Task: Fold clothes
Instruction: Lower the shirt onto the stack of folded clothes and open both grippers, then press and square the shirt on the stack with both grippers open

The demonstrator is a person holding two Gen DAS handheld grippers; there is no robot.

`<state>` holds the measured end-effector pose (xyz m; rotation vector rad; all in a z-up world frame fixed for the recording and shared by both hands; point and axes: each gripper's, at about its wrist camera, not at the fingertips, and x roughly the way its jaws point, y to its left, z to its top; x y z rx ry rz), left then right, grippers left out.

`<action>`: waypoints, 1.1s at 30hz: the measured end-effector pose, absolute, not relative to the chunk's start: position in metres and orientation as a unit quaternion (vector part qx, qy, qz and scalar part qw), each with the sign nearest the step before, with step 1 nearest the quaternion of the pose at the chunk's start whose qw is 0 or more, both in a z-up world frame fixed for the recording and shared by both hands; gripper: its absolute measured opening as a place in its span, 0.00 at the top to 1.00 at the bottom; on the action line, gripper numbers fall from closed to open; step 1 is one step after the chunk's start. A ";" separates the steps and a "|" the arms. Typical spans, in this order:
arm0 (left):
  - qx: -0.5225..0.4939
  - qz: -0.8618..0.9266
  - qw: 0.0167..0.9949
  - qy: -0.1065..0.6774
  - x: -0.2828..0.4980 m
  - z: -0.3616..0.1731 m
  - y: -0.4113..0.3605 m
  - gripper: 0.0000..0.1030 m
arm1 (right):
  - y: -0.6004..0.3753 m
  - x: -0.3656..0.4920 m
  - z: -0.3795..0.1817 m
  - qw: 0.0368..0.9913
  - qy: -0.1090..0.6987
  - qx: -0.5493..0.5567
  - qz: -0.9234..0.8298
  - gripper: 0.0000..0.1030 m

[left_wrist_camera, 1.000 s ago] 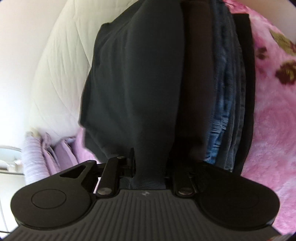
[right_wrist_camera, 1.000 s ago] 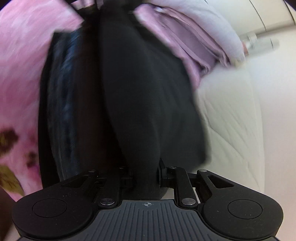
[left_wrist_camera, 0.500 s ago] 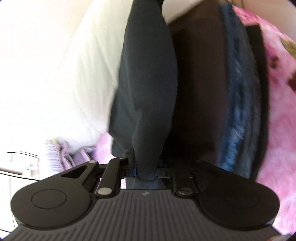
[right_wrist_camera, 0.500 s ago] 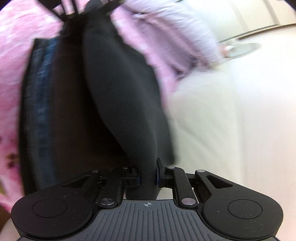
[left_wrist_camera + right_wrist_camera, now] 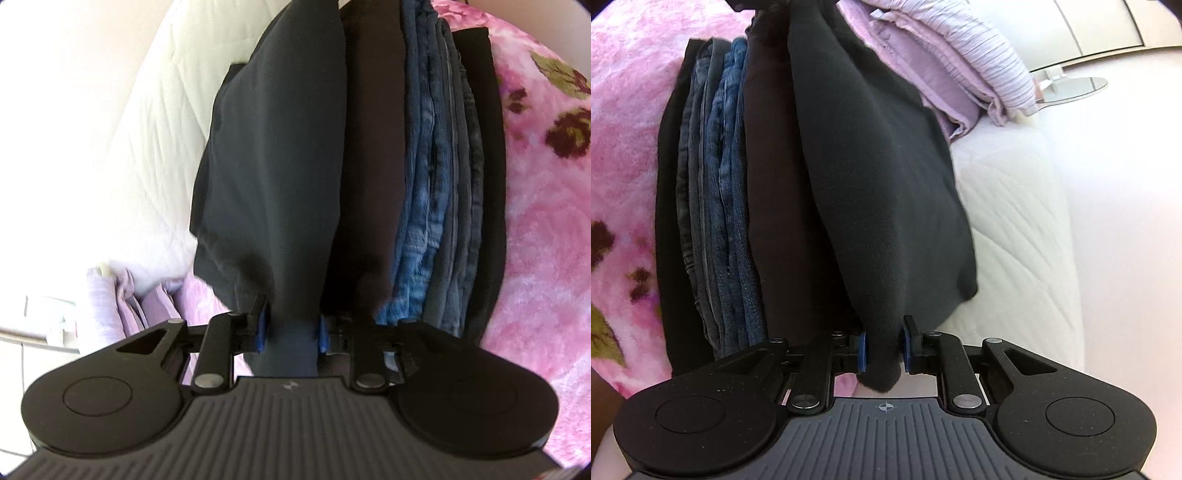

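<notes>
**Black garment held over the stack, ready to lay down**

I have both tongs clamped on the black garment (image 5: 269, 158): the left tongs (image 5: 290, 330) pinch one end, the right tongs (image 5: 883, 349) the other, so it hangs between them beside the stack of folded clothes (image 5: 713, 206) on the pink floral blanket (image 5: 624, 122). I judge this the placing step. Next I need to lower it flat onto the stack, edges aligned, then let go.

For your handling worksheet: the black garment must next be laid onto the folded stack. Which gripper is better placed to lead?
Neither clearly: left gripper and right gripper each clamp the black garment, equally close beside the folded stack. Probably both lower together.
</notes>
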<state>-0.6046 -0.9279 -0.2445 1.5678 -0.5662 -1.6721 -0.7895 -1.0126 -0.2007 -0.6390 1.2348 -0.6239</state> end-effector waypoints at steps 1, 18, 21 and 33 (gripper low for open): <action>0.614 -0.658 0.380 -0.213 -0.604 -0.247 -0.928 0.85 | -1.008 -0.790 -0.198 0.726 0.558 -0.286 -0.283 0.85; 0.627 -0.644 0.409 -0.158 -0.590 -0.223 -0.910 0.85 | -0.999 -0.792 -0.205 0.726 0.579 -0.212 -0.305 0.87; 0.617 -0.637 0.449 -0.109 -0.565 -0.197 -0.912 0.85 | -1.000 -0.809 -0.190 0.723 0.574 -0.189 -0.335 0.77; 0.497 -0.724 0.478 0.030 -0.605 -0.123 -1.041 0.85 | -1.094 -0.753 -0.141 0.836 0.420 0.003 -0.353 0.52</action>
